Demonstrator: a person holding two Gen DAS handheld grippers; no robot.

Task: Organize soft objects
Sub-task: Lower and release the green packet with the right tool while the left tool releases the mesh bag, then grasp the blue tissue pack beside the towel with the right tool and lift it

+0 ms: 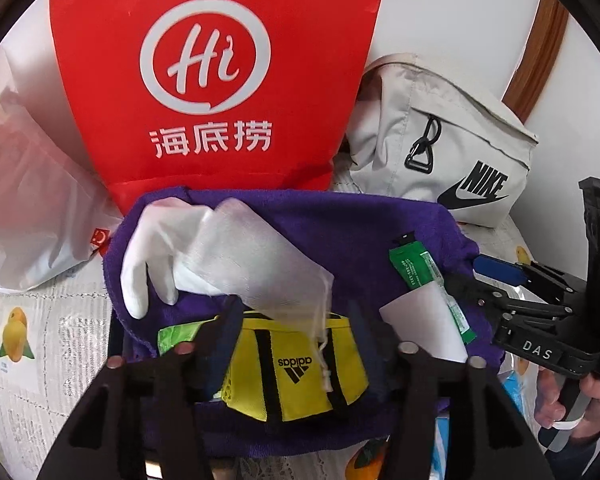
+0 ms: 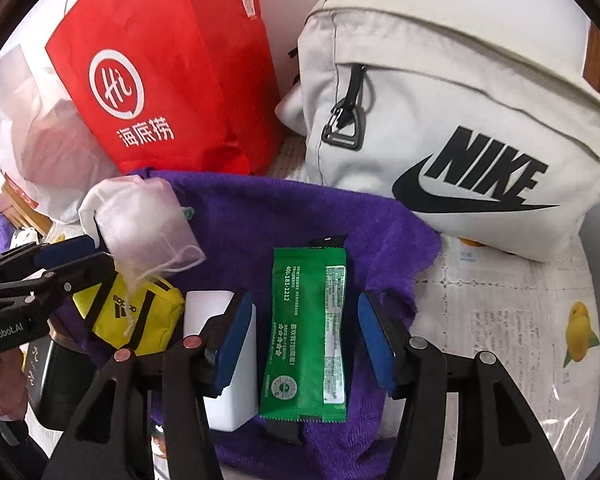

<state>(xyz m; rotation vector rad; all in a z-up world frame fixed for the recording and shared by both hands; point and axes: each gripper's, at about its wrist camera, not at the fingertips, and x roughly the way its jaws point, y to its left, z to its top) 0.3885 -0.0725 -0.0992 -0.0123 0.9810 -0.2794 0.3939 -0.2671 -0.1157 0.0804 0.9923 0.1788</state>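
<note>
We are holding our right gripper point(image 2: 304, 340) with its blue pads standing apart on either side of the green sachet point(image 2: 306, 336), not pressing it; the sachet is lying flat on the purple towel point(image 2: 260, 216), its long axis running along the fingers toward the grey Nike bag point(image 2: 460, 120), beside a white block point(image 2: 208, 312). Our left gripper point(image 1: 296, 356) is hanging partly open over the yellow Adidas pouch point(image 1: 296, 368), where a white drawstring bag point(image 1: 228, 252) is draping across the towel before the red bag point(image 1: 220, 60); we cannot tell whether its pads are touching anything.
</note>
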